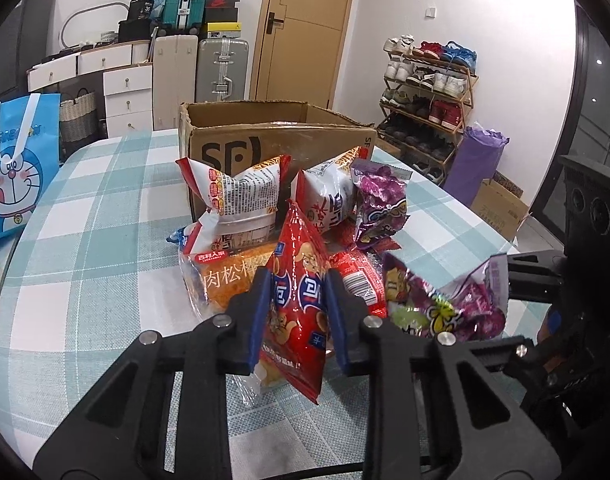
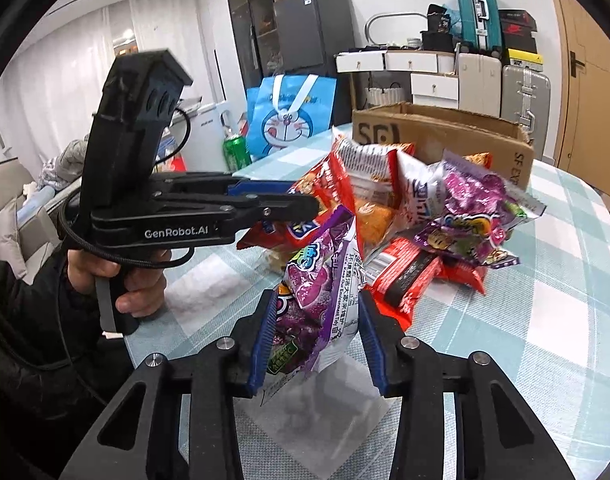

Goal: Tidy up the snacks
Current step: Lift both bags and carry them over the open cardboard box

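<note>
A pile of snack bags lies on the checked tablecloth (image 1: 85,220) in front of an open cardboard box (image 1: 289,140). My left gripper (image 1: 297,280) is shut on a red snack bag (image 1: 301,320), which stands upright between the blue pads. In the right wrist view, my right gripper (image 2: 317,300) is shut on a purple snack bag (image 2: 317,292), lifted slightly off the table. That view also shows the left gripper (image 2: 305,202) from the side, held by a hand (image 2: 137,280), pinching the red snack bag (image 2: 325,184). The cardboard box (image 2: 445,132) stands behind the pile.
White-and-red bags (image 1: 241,192), an orange bread pack (image 1: 229,280) and another purple bag (image 1: 381,200) stay in the pile. A blue cartoon bag (image 1: 17,168) and a green can (image 2: 236,152) stand at the table's left edge. A shoe rack (image 1: 429,100) stands beyond.
</note>
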A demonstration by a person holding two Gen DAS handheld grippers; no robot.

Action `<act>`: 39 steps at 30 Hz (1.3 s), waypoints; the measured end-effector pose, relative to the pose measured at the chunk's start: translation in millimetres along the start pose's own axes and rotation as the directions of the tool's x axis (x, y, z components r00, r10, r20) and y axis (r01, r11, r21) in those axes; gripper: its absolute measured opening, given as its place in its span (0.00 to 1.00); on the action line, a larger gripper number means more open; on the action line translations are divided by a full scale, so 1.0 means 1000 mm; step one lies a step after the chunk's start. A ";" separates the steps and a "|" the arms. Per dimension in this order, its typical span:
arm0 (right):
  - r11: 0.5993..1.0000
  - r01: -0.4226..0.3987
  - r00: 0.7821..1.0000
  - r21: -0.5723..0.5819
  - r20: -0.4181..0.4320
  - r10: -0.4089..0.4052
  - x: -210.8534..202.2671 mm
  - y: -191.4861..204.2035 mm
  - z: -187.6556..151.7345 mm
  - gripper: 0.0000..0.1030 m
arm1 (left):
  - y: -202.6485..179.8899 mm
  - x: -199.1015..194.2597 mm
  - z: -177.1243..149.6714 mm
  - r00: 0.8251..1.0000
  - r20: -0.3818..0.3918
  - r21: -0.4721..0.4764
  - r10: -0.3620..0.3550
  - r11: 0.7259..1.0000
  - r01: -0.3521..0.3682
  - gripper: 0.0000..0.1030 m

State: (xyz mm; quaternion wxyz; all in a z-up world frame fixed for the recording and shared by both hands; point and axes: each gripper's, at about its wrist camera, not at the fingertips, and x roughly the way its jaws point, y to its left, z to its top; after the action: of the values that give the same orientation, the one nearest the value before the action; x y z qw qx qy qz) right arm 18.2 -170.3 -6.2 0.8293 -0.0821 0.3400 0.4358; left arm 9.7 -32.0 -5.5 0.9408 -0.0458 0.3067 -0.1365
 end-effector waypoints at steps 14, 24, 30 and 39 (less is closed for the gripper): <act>0.997 0.063 0.998 0.038 0.028 -0.064 -0.003 -0.015 0.005 0.39 | 0.003 0.023 -0.006 0.989 -0.121 0.006 0.081 0.997 -0.081 0.76; 0.995 0.077 0.996 0.059 0.037 -0.080 -0.005 -0.018 0.002 0.39 | 0.005 0.031 -0.006 0.988 -0.142 0.009 0.065 0.998 -0.064 0.57; 0.994 0.087 0.993 0.068 0.067 -0.092 -0.011 -0.018 0.003 0.39 | 0.008 0.018 -0.005 0.995 -0.085 -0.013 0.059 0.998 -0.060 0.56; 0.983 0.142 0.976 0.119 0.151 -0.160 -0.028 -0.022 0.012 0.39 | 0.002 -0.009 0.014 0.996 0.002 -0.010 0.092 0.996 -0.092 0.56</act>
State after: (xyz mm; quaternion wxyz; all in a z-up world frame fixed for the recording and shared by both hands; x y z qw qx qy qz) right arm 30.1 -197.0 17.3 0.8878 -0.0280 0.2881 0.3577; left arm 11.1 -27.6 10.3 0.9462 -0.0364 0.3081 -0.0917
